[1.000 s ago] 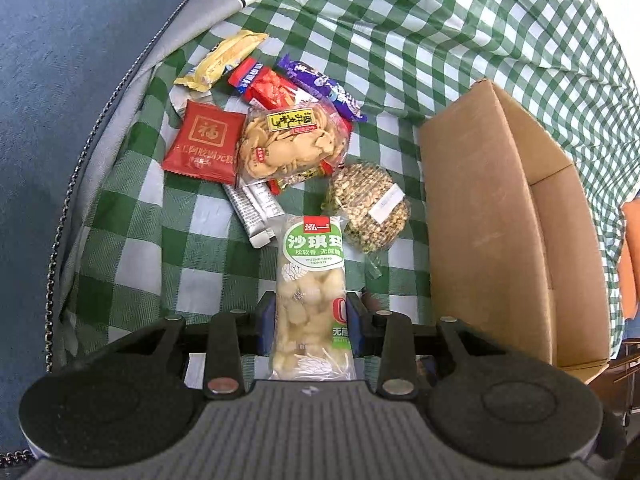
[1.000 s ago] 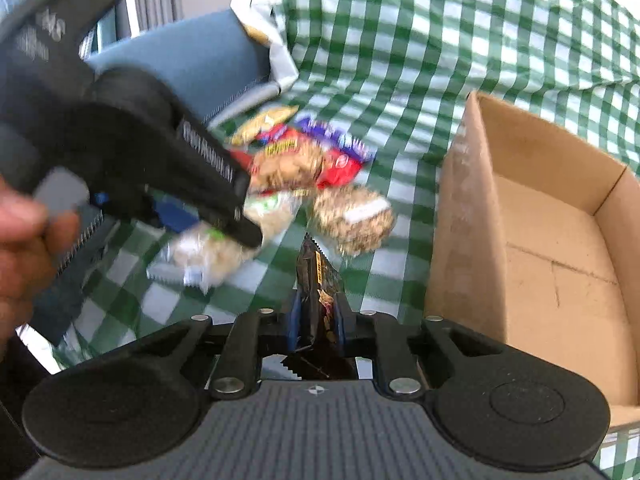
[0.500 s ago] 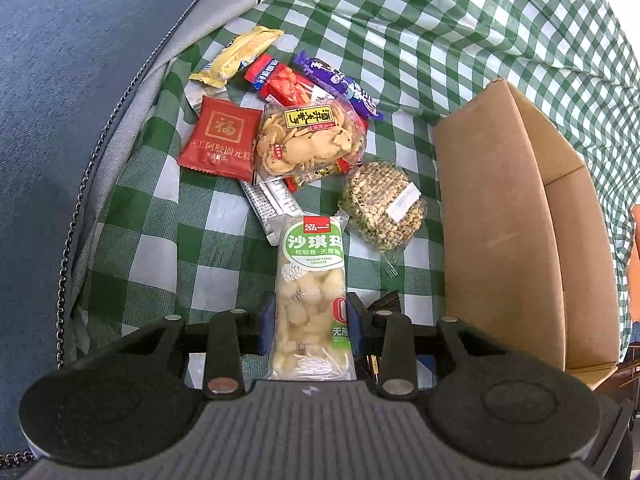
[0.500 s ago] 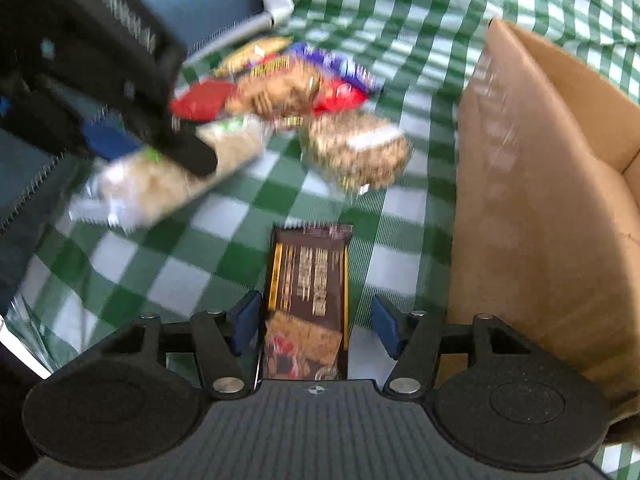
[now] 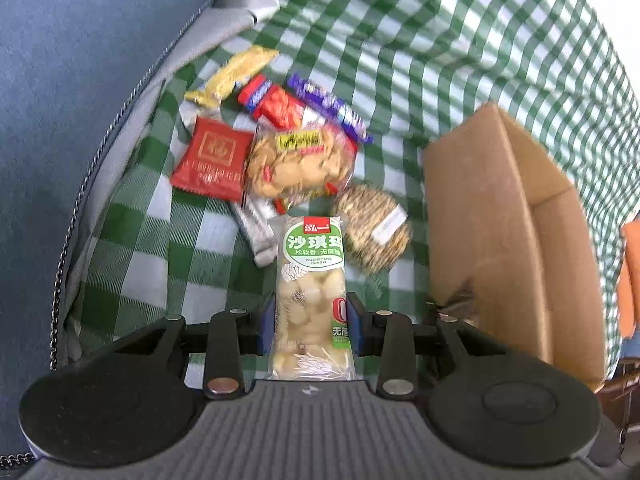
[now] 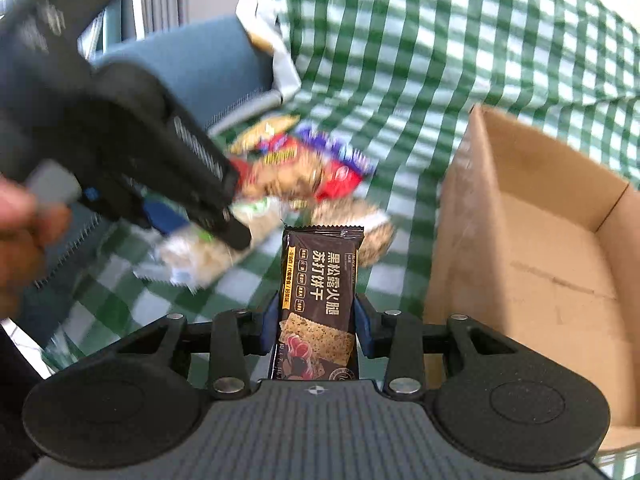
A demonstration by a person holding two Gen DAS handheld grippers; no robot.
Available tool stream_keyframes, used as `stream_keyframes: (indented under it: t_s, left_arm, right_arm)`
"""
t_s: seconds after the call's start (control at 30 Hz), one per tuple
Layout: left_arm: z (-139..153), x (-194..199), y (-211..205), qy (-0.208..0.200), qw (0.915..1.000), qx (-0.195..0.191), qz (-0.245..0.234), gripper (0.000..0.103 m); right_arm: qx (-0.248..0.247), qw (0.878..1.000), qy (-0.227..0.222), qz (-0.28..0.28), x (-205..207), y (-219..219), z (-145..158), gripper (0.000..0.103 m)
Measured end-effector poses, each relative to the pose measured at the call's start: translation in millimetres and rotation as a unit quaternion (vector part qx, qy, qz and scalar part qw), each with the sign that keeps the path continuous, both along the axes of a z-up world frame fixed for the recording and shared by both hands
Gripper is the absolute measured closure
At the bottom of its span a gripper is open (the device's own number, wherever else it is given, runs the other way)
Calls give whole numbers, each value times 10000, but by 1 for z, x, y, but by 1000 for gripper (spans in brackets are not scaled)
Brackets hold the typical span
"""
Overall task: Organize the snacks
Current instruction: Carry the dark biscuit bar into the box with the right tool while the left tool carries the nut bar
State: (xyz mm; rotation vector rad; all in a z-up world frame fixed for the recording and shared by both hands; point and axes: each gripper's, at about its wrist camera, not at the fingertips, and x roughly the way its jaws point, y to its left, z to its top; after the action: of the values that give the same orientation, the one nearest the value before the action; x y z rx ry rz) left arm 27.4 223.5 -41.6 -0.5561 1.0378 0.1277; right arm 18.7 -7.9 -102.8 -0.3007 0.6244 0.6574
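Observation:
My left gripper [image 5: 311, 326] is shut on a clear green-labelled puffed snack pack [image 5: 312, 280], held above the checked cloth. My right gripper [image 6: 318, 330] is shut on a dark brown cracker pack [image 6: 320, 300], held upright beside an open cardboard box [image 6: 540, 264]. The left gripper [image 6: 132, 160] and its pack also show, blurred, at the left of the right wrist view. A pile of snacks lies on the cloth: a red sachet [image 5: 212, 158], a cookie bag [image 5: 298, 164], a round seed cake [image 5: 376, 232], a yellow bar [image 5: 236, 74].
The cardboard box [image 5: 500, 220] stands to the right of the pile. A green-checked cloth [image 5: 420, 40] covers the surface. A blue cushion [image 5: 60, 120] borders the left side. A silver wrapper [image 5: 256, 232] and a purple bar [image 5: 332, 108] lie in the pile.
My right gripper had opened around the brown pack lying flat; now it is shut on it and has raised it upright. My left gripper has lifted slightly with its pack.

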Motion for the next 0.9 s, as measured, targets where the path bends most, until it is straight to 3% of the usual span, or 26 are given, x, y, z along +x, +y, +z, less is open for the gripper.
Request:
stream_keyframes:
  t_s: [0.23,0.47,0.6,0.77,0.9]
  left_arm:
    - [22,-2,-7,-618,9980,159,27,64]
    - [36,2,-30,-1075,9934,309,-262,63]
    - [40,5,-44,-1249,9908,333,-408,63]
    - [44,11,-61,-1408,9876,399,-565,63]
    - [48,14,-75,-1545,9849,426,-662,63]
  right_arm:
    - [392,9982,-445,-99,2,-31,52,63]
    - [930,9897,-930,-567,38,-104,92,63]
    - [1074,9843,-892,-1079,69,-141,85,63]
    - [1044,9794,-598,-1620,80,-175,56,63]
    - [1027,9768,-789,-1703,76,-190,56,63]
